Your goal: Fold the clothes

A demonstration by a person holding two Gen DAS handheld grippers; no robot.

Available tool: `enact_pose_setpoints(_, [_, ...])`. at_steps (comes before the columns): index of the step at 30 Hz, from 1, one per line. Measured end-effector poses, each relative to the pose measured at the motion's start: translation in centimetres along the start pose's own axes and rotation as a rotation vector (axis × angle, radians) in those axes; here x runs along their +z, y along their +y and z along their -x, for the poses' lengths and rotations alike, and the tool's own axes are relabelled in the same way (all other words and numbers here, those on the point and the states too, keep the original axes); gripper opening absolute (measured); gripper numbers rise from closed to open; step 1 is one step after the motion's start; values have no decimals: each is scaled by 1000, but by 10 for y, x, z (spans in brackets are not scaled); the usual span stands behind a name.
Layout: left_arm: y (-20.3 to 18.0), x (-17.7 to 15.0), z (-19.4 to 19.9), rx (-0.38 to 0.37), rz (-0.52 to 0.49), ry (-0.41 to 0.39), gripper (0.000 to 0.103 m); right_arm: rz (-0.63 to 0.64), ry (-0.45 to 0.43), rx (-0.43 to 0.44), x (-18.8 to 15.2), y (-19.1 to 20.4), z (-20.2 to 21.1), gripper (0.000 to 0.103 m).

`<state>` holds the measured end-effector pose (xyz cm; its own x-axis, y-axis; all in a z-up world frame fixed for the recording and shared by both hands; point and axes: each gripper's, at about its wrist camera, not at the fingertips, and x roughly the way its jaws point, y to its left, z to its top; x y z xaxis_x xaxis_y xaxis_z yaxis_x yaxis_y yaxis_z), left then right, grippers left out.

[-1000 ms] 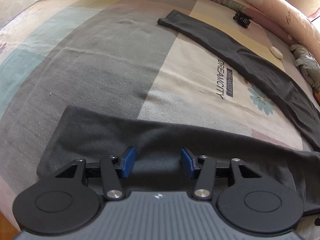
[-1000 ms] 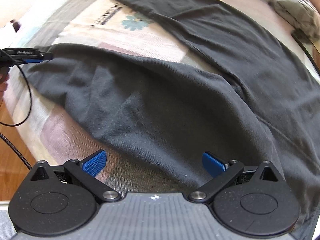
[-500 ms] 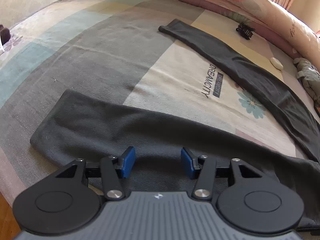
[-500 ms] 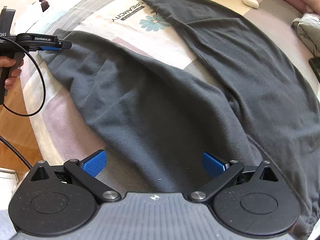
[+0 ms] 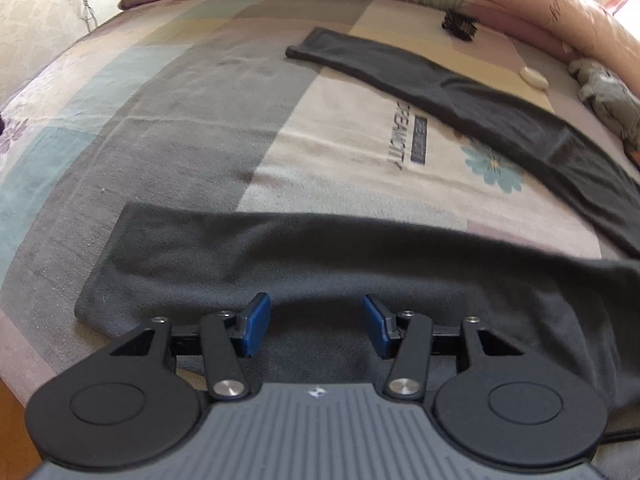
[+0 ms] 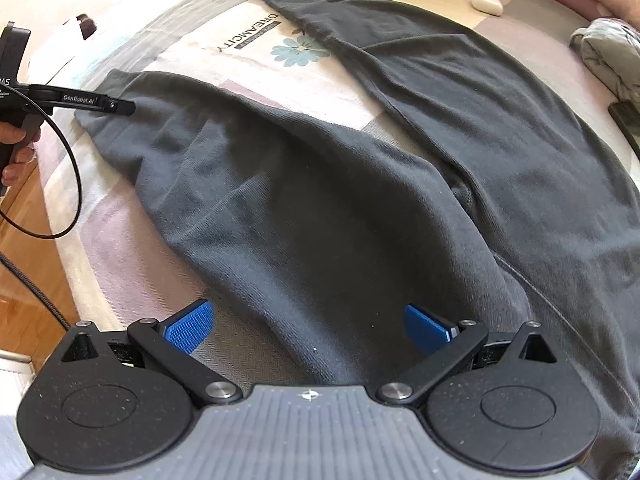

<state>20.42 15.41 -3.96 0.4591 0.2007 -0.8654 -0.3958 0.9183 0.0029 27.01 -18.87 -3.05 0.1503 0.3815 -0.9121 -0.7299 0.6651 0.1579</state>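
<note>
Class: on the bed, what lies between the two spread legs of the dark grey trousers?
Bare bedsheet, printed with the word DREAMCITY and a blue flower; clearest in the right wrist view.

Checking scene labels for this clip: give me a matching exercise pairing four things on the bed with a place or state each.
Things:
1. dark grey long-sleeved garment
2. small white oval case
3. black toothed hair claw
4. crumpled pale grey cloth

Places or states:
A. bunched at the bed's right edge
B. spread flat, sleeves apart
C. on the cream patch beside the far sleeve
D. by the pink quilt at the far end

Pairs: 1-B, 2-C, 3-D, 4-A
</note>
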Motion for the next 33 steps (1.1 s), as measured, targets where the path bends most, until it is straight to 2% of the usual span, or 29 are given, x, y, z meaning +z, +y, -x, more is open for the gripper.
enact_pose_setpoints(7, [-4,1,-10,-54,-140,89,50,106,-12,-60,-3,17,-9,103])
enact_pose_setpoints(12, [-7,0,-16,-57,-166,108,55,132,14,-64,-15,14,-25,103])
enact_pose_setpoints(23, [-19,7,-21,-10,-191,152,59,185,-126,-36,-42,7,-23,103])
enact_pose_setpoints(29, [-25,11,-23,-13,-329,153,64,153,-184,-56,-49,9,-23,103])
enact_pose_setpoints(33, [-25,7,-21,-38,-430,105,67,115,-226,-79,-54,10,-23,103])
